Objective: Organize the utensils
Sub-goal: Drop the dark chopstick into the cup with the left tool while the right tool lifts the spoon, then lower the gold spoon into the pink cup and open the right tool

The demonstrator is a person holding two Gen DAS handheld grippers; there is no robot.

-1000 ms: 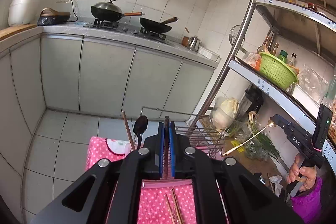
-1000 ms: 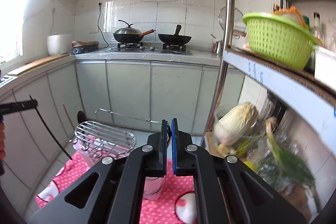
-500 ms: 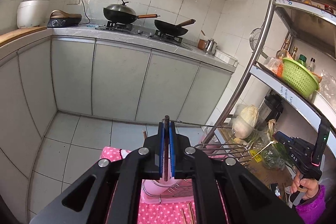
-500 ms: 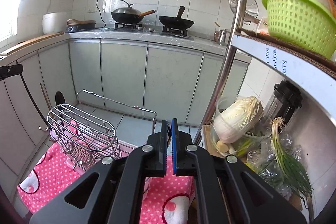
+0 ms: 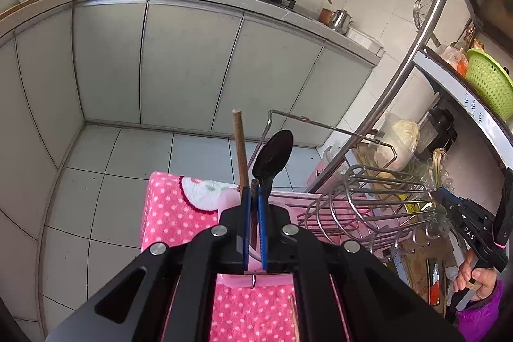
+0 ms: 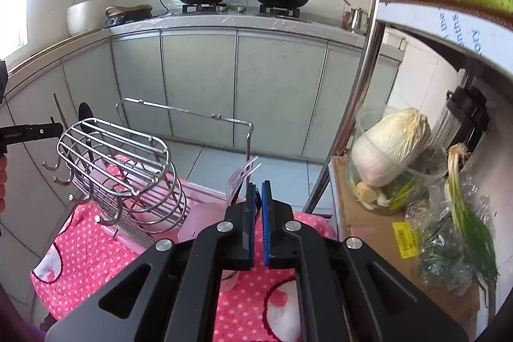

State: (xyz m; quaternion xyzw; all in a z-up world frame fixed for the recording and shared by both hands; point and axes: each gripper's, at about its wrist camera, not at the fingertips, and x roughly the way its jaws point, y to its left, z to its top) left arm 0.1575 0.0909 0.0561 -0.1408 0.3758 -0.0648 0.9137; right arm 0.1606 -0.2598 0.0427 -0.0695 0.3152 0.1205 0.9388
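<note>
Since half a second ago the left gripper (image 5: pixel 254 197) has tipped downward, bringing the black spoon (image 5: pixel 273 154) and wooden stick (image 5: pixel 241 149) into view beyond its tips. Its jaws are clenched on a thin dark handle. The right gripper (image 6: pixel 258 197), closed on a clear plastic fork (image 6: pixel 240 180), hangs just right of the wire rack (image 6: pixel 125 178), above the pink cloth (image 6: pixel 80 249).

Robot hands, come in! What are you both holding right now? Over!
Left gripper shut on dark chopstick. Right gripper shut on clear plastic fork. Wire utensil basket ahead, black spoon already standing nearby.
</note>
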